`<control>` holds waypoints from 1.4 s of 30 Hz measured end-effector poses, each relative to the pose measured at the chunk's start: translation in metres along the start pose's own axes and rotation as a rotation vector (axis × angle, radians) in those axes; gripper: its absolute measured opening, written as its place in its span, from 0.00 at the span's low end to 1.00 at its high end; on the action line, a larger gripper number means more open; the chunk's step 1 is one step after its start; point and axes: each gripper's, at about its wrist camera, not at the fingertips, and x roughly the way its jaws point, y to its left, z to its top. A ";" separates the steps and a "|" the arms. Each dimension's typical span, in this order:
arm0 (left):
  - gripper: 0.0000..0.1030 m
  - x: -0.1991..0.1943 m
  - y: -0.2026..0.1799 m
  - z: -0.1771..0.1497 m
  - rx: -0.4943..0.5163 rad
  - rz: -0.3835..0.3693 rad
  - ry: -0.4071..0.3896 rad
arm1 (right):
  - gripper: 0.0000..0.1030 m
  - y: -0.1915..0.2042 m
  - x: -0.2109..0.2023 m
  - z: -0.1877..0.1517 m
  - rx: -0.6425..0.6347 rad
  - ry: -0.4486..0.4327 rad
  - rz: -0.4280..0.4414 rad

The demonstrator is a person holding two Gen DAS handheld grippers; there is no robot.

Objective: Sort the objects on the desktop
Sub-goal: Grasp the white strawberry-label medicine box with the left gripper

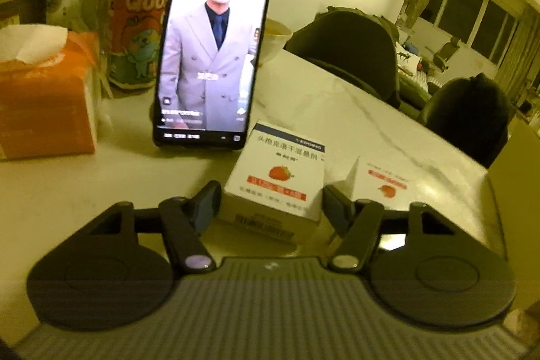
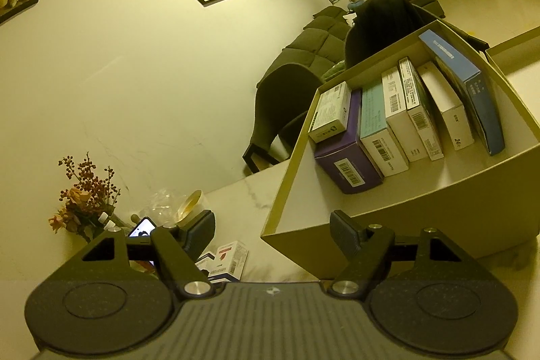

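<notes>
The left tool [image 1: 270, 203] straddles a white strawberry-print box [image 1: 275, 181] on the worktop [image 1: 101, 184], pads near its sides; contact is unclear. A matching box [image 1: 381, 181] stands just beside. The right tool [image 2: 272, 233], spread and empty, faces a cardboard tray [image 2: 422, 208] of upright boxes.

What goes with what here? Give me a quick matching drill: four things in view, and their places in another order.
1 phone
2 strawberry box
3 tissue pack
4 purple box

A inside the cardboard box
B between the left gripper fingers
C upright on a stand
D on the table, far left

Pairs: 1-C, 2-B, 3-D, 4-A
</notes>
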 end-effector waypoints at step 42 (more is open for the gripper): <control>0.58 -0.056 0.006 -0.038 0.004 -0.184 0.053 | 0.76 0.010 -0.001 -0.035 0.033 0.075 0.054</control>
